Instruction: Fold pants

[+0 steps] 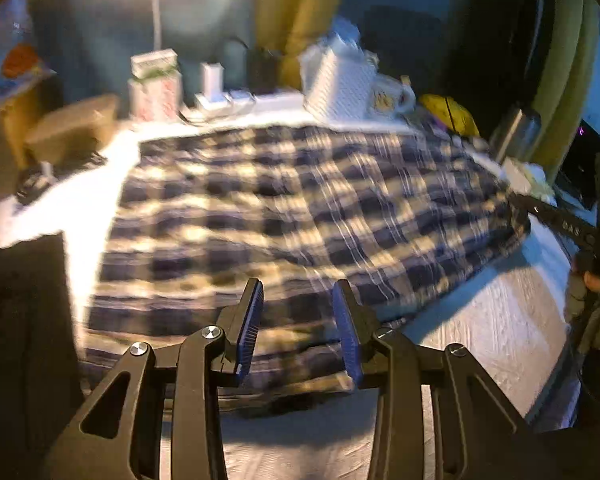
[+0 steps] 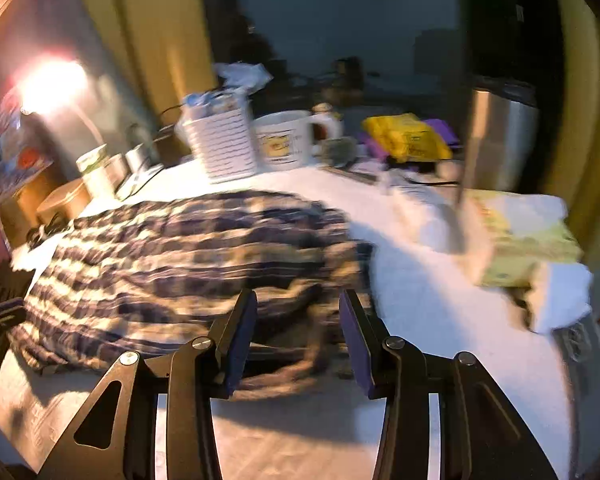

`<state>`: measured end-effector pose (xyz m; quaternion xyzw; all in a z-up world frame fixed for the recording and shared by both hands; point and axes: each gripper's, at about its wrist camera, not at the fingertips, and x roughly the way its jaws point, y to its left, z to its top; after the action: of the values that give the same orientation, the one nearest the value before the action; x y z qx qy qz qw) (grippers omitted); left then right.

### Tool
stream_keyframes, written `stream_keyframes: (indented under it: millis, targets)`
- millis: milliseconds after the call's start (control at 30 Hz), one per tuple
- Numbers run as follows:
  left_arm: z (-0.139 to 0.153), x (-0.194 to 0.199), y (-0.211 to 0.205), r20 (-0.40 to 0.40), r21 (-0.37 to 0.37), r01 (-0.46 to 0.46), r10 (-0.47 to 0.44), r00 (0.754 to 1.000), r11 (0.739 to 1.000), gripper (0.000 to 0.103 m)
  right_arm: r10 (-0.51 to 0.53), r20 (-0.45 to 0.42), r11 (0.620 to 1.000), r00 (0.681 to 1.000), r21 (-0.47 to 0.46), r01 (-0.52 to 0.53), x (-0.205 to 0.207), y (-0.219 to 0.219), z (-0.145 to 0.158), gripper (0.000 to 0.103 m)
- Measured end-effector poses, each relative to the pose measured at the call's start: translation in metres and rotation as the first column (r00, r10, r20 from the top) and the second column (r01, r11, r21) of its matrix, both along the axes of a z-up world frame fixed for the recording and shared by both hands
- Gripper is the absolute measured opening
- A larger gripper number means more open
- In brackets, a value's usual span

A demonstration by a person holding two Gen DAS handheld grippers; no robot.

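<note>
Plaid pants [image 1: 300, 208] on table, mug [image 2: 286, 140] print blurred, unreadable

Soft plaid cloth pants [image 1: 300, 208]

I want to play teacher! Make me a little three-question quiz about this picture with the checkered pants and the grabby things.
1. True or false: the left hand-held gripper is clamped on the plaid pants.
2. What stands right beside the white slatted basket in the right wrist view? A) a mug B) a shoe C) a ball
3. Fill in: the pants lie on a ____ cover.

Key
1. False: its jaws stand apart with nothing pinched; the right hand-held gripper is open too.
2. A, the mug.
3. White.
</note>
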<state>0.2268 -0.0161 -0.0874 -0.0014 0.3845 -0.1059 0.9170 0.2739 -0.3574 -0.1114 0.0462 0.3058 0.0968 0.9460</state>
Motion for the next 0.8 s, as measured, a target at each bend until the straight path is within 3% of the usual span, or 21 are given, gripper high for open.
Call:
stream_keyframes:
  millis: [133,300,533,667,800]
  targets:
    - [-0.024,0.005,-0.004,-0.09,0.021,-0.001,0.003,0.996,1.0,0.036,0.037,-0.042,0.999,0.998,-0.025,-0.039,0.012,0.019,-0.012,0.045]
    - [-0.027,-0.009,0.001,-0.074,0.025,0.0,0.002,0.997,1.0,0.036,0.055,-0.16,0.996,0.986,-0.054,-0.064,0.022,0.025,-0.037,0.045]
    - [-0.024,-0.027,0.008,-0.098,0.038,0.027,-0.024,0.995,0.999,0.037,0.084,-0.172,0.978,0.982,-0.175,-0.115,0.011,0.035,-0.04,0.045]
    - [-0.011,-0.024,0.023,-0.093,0.0,0.003,-0.003,0.996,1.0,0.037,0.097,-0.187,0.985,0.978,-0.123,-0.121,0.003,0.025,-0.032,0.045]
    - [0.005,-0.005,0.041,-0.043,0.019,-0.035,0.036,0.998,0.999,0.037,0.091,-0.103,0.991,0.99,-0.091,-0.101,-0.002,0.019,-0.008,0.045]
